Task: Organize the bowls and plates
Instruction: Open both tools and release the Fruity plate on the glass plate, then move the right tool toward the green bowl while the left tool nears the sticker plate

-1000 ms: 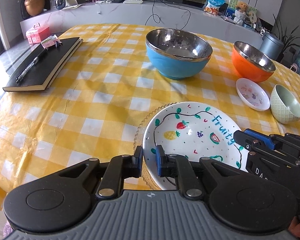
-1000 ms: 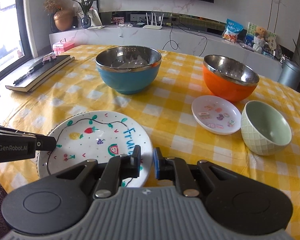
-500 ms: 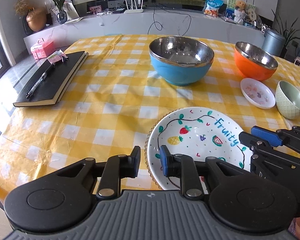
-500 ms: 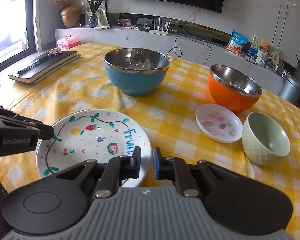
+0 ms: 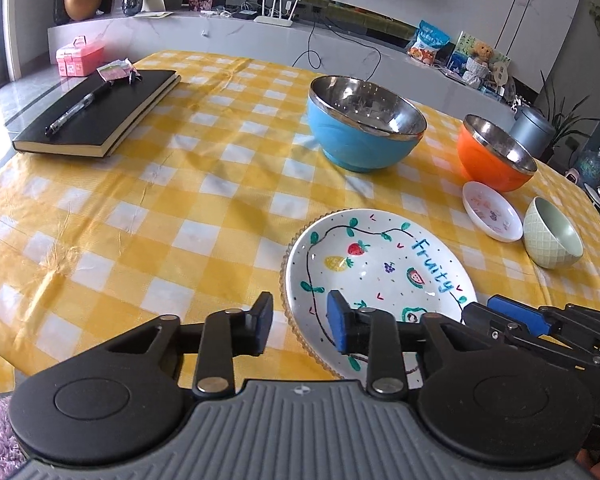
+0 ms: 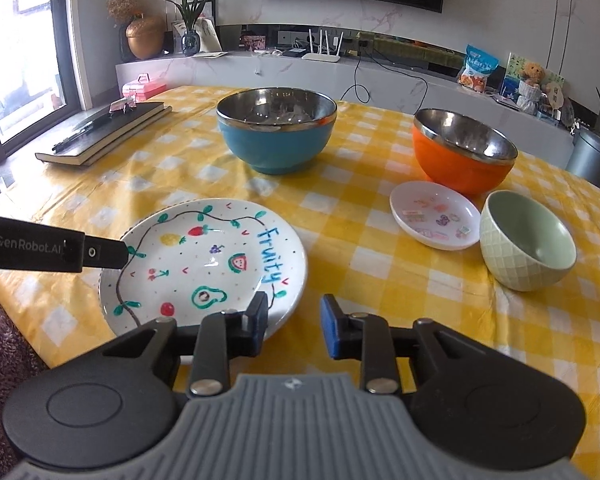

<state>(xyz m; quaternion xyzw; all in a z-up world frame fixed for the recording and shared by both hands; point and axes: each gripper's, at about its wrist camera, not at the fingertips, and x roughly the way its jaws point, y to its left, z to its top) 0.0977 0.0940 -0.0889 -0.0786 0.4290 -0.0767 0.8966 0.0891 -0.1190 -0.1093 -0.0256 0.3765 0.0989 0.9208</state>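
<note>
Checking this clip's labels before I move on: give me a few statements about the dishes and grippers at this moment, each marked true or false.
1. The fruit-painted plate rests on a second plate with a beaded rim. True.
2. The blue bowl is nested inside the orange bowl. False: they stand apart on the tablecloth.
3. The right gripper clamps the plate's rim. False: its jaws are opening, with nothing between them.
4. The small saucer lies between the orange bowl and the green bowl. True.
5. A pen lies on the black notebook. True.
</note>
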